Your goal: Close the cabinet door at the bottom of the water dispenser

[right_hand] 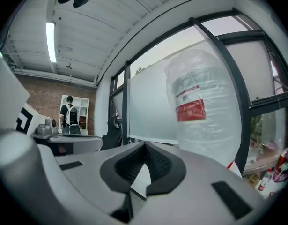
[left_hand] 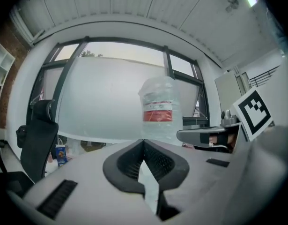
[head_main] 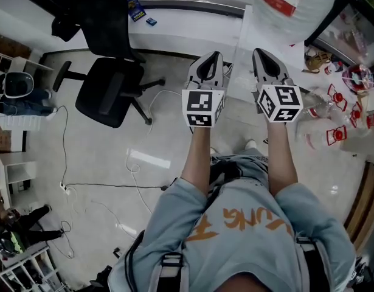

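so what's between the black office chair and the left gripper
In the head view, only pale floor shows between the office chair and the left gripper. A thin white cable crosses it near the chair's base.

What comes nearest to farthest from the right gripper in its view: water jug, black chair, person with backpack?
From the right gripper:
1. Water jug, just ahead, to the right.
2. Black chair, left, by the window.
3. Person with backpack, far left, at the shelf.
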A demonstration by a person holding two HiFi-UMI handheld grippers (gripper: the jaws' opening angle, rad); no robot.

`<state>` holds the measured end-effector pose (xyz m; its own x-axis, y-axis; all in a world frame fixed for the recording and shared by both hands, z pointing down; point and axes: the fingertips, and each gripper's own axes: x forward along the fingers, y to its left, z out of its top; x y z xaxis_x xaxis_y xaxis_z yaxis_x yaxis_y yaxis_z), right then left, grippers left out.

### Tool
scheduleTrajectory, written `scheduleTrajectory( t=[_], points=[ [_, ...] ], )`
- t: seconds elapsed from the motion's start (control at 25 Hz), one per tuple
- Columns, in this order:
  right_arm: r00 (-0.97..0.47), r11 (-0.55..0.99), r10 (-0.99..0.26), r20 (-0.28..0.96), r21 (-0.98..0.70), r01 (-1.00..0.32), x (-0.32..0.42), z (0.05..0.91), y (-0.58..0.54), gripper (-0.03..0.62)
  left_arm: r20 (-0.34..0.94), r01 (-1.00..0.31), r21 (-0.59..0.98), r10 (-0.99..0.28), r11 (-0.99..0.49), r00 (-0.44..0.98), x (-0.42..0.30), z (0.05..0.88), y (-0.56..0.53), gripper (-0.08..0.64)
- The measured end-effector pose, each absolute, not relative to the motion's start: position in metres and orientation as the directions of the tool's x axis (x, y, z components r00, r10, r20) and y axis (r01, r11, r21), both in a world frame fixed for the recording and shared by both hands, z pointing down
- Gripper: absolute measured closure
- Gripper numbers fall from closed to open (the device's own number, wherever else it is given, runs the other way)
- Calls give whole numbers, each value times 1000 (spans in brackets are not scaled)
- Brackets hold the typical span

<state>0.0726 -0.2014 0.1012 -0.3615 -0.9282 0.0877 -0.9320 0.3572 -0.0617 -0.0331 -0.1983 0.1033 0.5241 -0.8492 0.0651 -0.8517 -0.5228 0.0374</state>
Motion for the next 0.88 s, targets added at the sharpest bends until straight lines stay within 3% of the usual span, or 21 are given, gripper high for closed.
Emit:
scheduleTrajectory(
  t=[0.88],
  points=[
    [-366,366,-928,68,-14,-930,63,91,-196,565,48,-852,18,-850,-524,524,-38,94,-199,540]
  ],
)
